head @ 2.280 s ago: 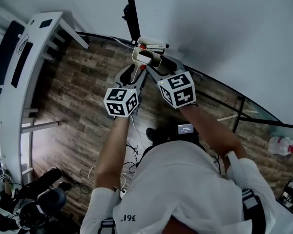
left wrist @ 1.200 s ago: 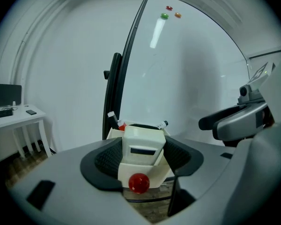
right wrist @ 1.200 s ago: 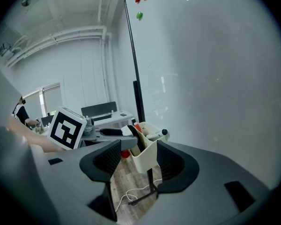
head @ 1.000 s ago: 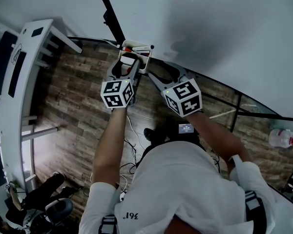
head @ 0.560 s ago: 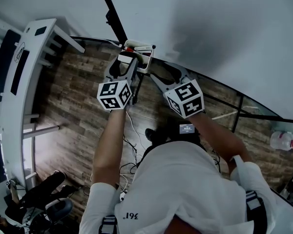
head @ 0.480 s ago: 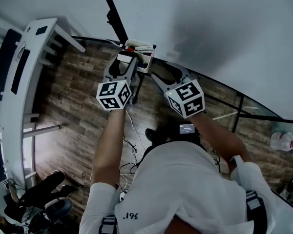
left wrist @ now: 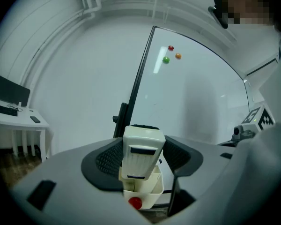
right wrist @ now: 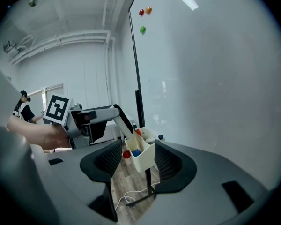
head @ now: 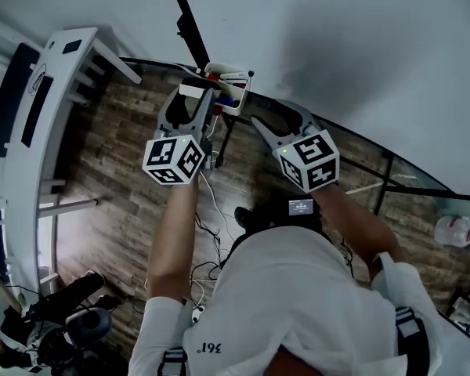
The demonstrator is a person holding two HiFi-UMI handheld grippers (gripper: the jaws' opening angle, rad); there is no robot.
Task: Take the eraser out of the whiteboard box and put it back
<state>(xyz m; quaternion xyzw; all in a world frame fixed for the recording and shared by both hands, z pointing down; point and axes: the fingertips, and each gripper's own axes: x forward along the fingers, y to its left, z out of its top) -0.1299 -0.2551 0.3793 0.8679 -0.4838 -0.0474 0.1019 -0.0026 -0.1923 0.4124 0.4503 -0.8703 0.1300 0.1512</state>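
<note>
Closest to me, my left gripper [left wrist: 143,157] is clamped on the eraser [left wrist: 141,149], one ribbed pad on each long side, holding it upright with the dark felt strip at its top end. It is a cream plastic block, and I judge it light and rigid. The shell looks smooth, so it could slide if I squeeze too gently, and the felt would give under pressure. That makes the hard flanks around mid-height, where I have it, the right place to hold. Its lower end sits right at the rim of the whiteboard box [left wrist: 147,193], and I cannot tell whether it has cleared that rim. My right gripper [right wrist: 136,161] has its jaws apart and nothing in them. The box stands just ahead of it, framed between the pads but not touched. The box looks like thin moulded plastic with a red cap [left wrist: 135,203] showing low on it, and I would expect it to rock if the eraser knocks its wall. Behind it rises the whiteboard [right wrist: 215,78], with coloured magnets [left wrist: 171,53] high up.
</note>
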